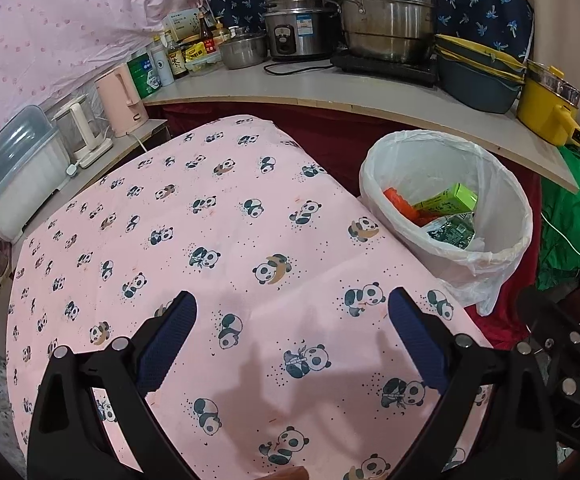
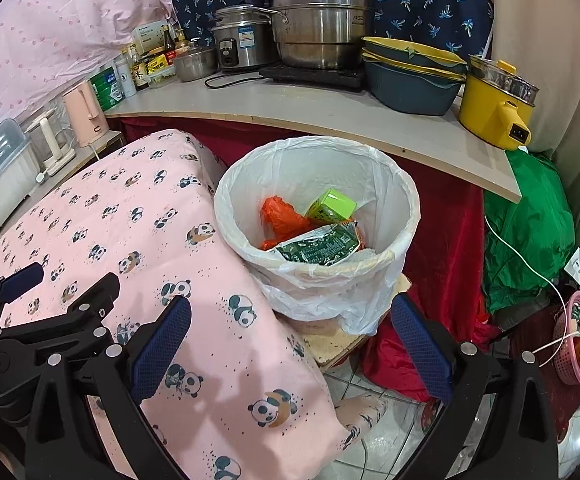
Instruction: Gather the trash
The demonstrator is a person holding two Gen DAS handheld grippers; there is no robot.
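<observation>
A bin lined with a white bag (image 1: 502,216) (image 2: 394,216) stands just past the right edge of the table covered in a pink panda cloth (image 1: 210,240) (image 2: 130,220). In the bin lie a green carton (image 1: 450,198) (image 2: 332,204), an orange wrapper (image 1: 404,204) (image 2: 284,216) and a dark green foil packet (image 1: 450,232) (image 2: 322,246). My left gripper (image 1: 292,304) is open and empty above the cloth. My right gripper (image 2: 290,308) is open and empty, over the table's right edge, just short of the bin.
A shelf (image 2: 330,120) behind the bin holds steel pots (image 2: 322,20), a rice cooker, stacked basins, a yellow pot (image 2: 494,100) and bottles. A pink kettle (image 1: 120,100) and a plastic box stand at the left. A green bag (image 2: 530,232) and a pink basket (image 2: 578,344) lie at the right on the floor.
</observation>
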